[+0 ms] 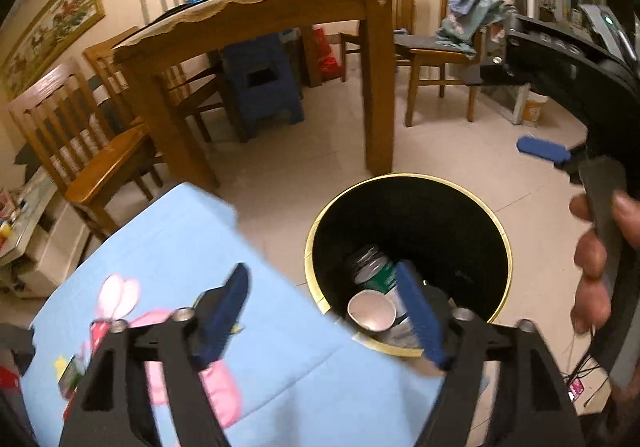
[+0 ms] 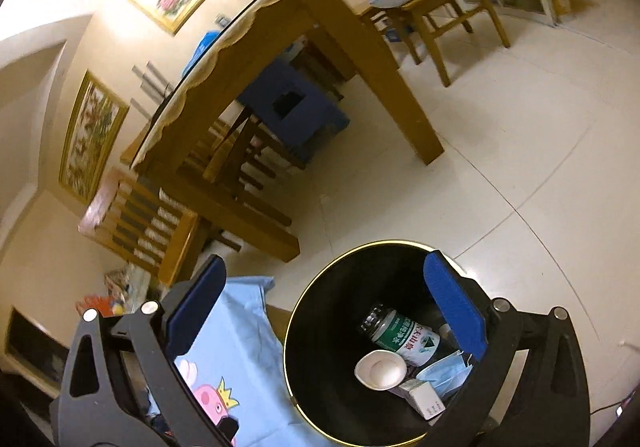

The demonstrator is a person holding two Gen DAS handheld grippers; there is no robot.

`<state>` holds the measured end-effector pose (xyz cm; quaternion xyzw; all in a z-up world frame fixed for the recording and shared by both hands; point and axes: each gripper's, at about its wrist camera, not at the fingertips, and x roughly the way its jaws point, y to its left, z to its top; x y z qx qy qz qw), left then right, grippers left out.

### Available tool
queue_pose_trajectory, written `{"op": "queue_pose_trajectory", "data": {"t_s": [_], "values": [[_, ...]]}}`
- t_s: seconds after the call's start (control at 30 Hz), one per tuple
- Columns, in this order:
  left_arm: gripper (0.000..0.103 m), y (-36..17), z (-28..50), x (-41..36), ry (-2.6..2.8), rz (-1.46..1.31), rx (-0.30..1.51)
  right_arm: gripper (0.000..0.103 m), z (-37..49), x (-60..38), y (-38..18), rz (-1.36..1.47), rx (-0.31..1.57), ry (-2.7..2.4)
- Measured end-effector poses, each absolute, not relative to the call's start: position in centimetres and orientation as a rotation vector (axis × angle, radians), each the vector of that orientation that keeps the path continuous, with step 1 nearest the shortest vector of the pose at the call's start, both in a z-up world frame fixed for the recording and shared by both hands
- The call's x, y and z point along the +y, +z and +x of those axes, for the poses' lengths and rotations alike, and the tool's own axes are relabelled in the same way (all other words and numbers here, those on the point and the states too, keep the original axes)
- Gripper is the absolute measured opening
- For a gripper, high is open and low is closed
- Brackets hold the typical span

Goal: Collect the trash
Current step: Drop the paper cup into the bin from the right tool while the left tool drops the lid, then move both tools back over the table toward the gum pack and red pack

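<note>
Black bin (image 2: 320,327), gold-rimmed, is stood on the tiled floor (image 2: 500,167) just beside a desk covered in a blue cartoon cloth (image 1: 192,247). Contents are listed as seen from the right wrist view: a bottle (image 2: 404,335) with green label, lying on its side; a white paper cup (image 2: 380,369), mouth up and tilted; a small white carton (image 2: 424,399); a blue face mask (image 2: 448,371), crumpled against the carton. The left gripper (image 1: 324,315) is held over the bin's near rim and the cloth's edge, jaws spread, nothing between them. The right gripper (image 2: 328,323) is likewise held above the bin mouth, jaws spread wide and empty. The bottle is judged light if empty, smooth and apt to roll; it is best taken across the body at the label. The cup is judged very light and easily crushed; a gentle pinch on the rim wall is advised. The carton is stiff enough for a grip on its flat sides. The mask is soft and limp and may be pinched anywhere, though the ear loops may snag. A small dark object (image 1: 70,373) is seen at the cloth's near left edge, partly hidden by the left gripper; what it is cannot be told. A wooden dining table (image 1: 256,19) and chairs (image 1: 80,151) are noted beyond.
</note>
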<state>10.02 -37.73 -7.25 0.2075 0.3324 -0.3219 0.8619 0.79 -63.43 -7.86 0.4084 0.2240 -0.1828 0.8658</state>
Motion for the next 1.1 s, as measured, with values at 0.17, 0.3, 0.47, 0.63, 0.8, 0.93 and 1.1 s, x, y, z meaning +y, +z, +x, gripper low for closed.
{"op": "queue_pose_trajectory", "data": {"t_s": [0.17, 0.3, 0.47, 0.63, 0.8, 0.93, 1.1], "values": [[0.096, -7.5, 7.9, -32.4, -0.614, 0.464, 0.663, 0.098, 5.6, -57.7, -7.2, 0.669, 0.581, -0.265], [0.096, -9.0, 6.3, -26.6, -0.547, 0.479, 0.682, 0.098, 10.5, -49.2, -8.2, 0.468, 0.740, -0.051], [0.096, -11.4, 6.7, -17.5, -0.404, 0.422, 0.775, 0.098, 13.8, -36.7, -10.1, 0.265, 0.880, 0.200], [0.096, -10.3, 9.2, -7.2, -0.141, 0.331, 0.757, 0.098, 14.6, -24.5, -11.8, 0.176, 0.951, 0.484], [0.096, -7.3, 10.3, 2.3, 0.168, 0.256, 0.619, 0.098, 14.9, -15.5, -13.3, 0.013, 0.990, 0.631], [0.096, -6.7, 11.2, 8.8, 0.228, 0.040, 0.640, 0.098, 17.1, -11.2, -14.5, -0.038, 1.043, 0.625], [0.096, -6.7, 11.6, 10.8, 0.180, -0.078, 0.665, 0.099, 19.6, -9.7, -14.7, -0.014, 1.081, 0.560]]}}
